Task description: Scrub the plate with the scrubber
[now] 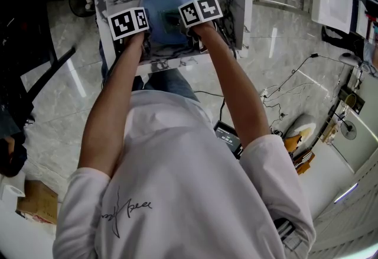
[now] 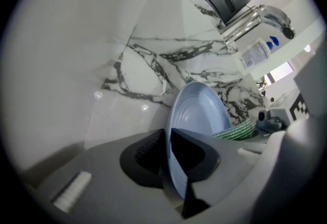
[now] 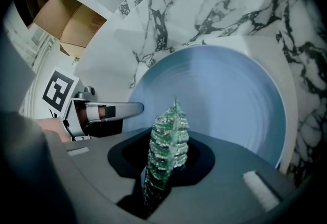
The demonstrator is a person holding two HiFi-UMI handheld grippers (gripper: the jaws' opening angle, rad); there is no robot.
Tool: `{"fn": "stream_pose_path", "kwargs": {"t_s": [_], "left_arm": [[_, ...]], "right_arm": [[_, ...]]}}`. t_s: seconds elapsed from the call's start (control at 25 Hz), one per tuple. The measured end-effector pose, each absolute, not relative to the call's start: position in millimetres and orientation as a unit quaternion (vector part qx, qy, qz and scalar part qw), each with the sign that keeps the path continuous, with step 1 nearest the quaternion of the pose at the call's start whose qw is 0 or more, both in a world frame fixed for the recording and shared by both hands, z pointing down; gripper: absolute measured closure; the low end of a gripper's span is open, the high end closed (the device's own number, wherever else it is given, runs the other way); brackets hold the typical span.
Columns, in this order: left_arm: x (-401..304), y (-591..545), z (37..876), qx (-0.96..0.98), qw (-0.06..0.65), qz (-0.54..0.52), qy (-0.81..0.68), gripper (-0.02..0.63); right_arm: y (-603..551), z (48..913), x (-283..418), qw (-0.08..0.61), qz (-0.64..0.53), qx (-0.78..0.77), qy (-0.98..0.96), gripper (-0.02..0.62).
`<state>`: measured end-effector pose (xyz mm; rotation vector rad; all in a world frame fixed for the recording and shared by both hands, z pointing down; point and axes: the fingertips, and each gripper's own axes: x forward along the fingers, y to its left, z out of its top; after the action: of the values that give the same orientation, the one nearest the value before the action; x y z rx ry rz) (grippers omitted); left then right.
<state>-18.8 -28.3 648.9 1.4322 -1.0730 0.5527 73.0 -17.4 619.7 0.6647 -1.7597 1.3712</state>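
Observation:
A blue plate [image 1: 165, 6] is held tilted over a marble sink [image 1: 233, 9]. My left gripper [image 2: 171, 166] is shut on the plate's near rim [image 2: 196, 115], which stands on edge between the jaws. My right gripper [image 3: 166, 166] is shut on a green mesh scrubber [image 3: 167, 149], which sticks up between the jaws just in front of the plate's face [image 3: 225, 100]. In the head view both grippers, the left [image 1: 133, 36] and the right [image 1: 201, 27], sit side by side at the plate. The scrubber [image 2: 236, 130] also shows at the plate's right edge in the left gripper view.
A chrome tap [image 2: 260, 18] and a labelled bottle [image 2: 258, 53] stand behind the sink. Marble walls [image 3: 214, 8] close in around the plate. A cardboard box [image 3: 69, 21] lies outside the sink. Cables and small devices [image 1: 295, 128] lie on the floor to the right.

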Motion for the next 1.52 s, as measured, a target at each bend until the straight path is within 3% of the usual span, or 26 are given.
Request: {"fn": "stream_pose_path", "kwargs": {"t_s": [1.52], "left_arm": [[-19, -29, 650, 0.616, 0.592, 0.237, -0.462, 0.511]], "right_arm": [[-30, 620, 148, 0.447, 0.498, 0.331, -0.666, 0.518]]}}
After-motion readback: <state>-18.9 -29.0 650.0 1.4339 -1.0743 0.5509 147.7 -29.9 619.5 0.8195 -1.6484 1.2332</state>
